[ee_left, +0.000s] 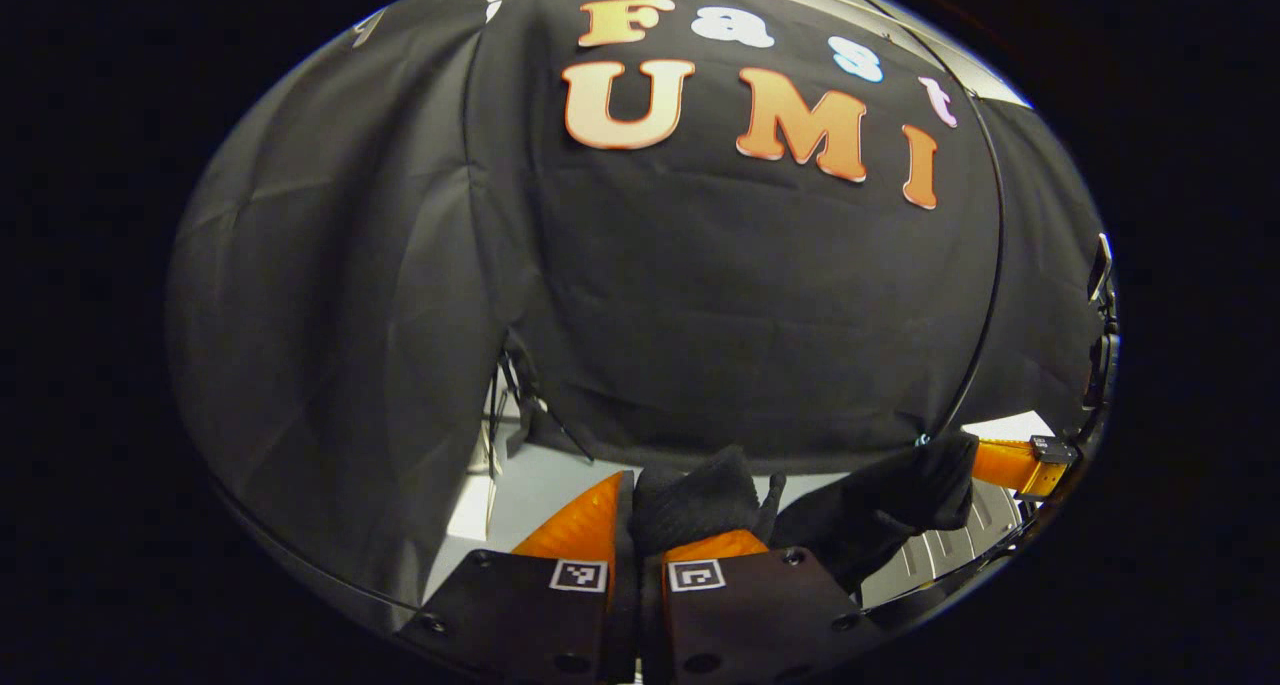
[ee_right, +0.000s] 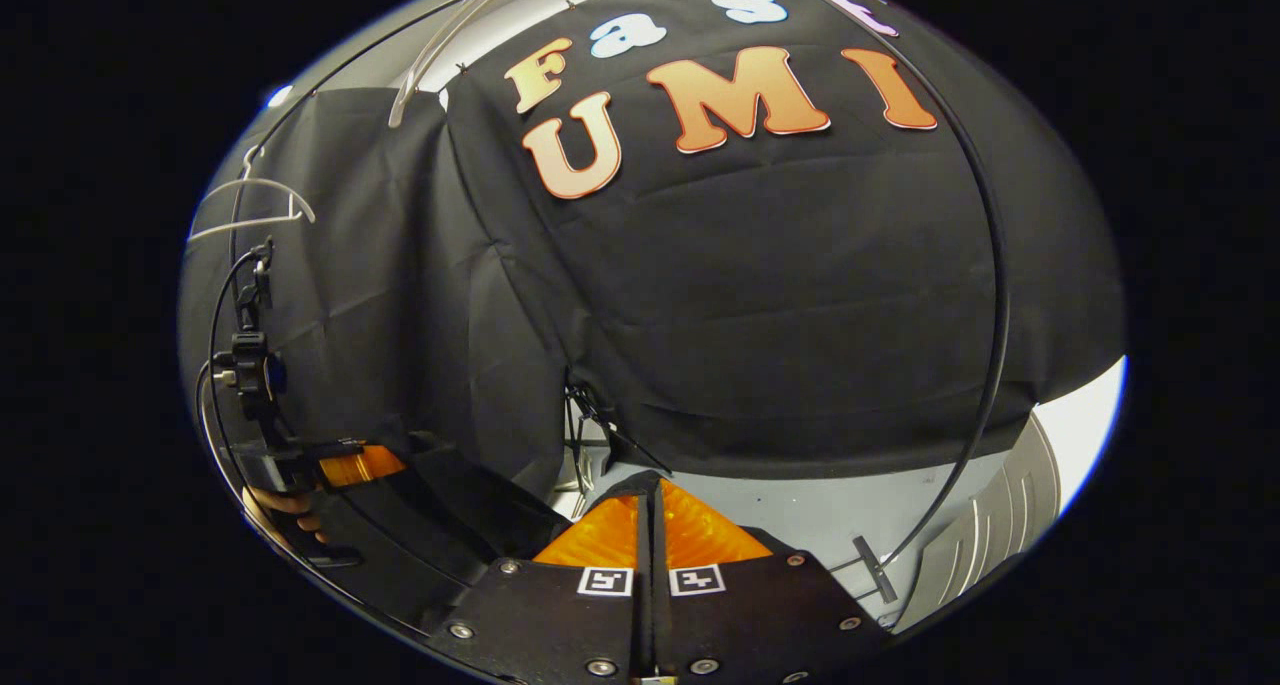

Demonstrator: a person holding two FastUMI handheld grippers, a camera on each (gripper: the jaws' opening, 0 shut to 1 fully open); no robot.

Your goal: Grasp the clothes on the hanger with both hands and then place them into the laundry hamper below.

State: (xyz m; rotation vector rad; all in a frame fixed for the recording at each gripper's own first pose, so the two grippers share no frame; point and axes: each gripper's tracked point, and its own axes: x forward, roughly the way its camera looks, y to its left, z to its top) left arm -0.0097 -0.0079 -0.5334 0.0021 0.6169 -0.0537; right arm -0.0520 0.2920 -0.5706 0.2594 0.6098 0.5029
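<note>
A black garment (ee_left: 700,500) is bunched between the fingers of my left gripper (ee_left: 648,510), which is shut on it. The cloth runs rightward to my right gripper (ee_left: 1010,462), where another fold (ee_left: 915,485) hangs from its fingers. In the right gripper view my right gripper (ee_right: 650,493) is shut on a thin edge of the garment (ee_right: 450,495), which stretches left to my left gripper (ee_right: 360,462), held by a hand (ee_right: 285,510). A pale bare hanger (ee_right: 250,205) hangs high at the left. The white ribbed hamper (ee_left: 955,550) (ee_right: 1010,505) lies low at the right.
The black booth wall stands close ahead on all sides. A thin black hoop (ee_right: 985,295) curves down the right. A tripod's legs (ee_right: 590,425) stand at the wall's foot on the pale floor (ee_right: 800,510). A silver rail (ee_right: 450,35) runs overhead.
</note>
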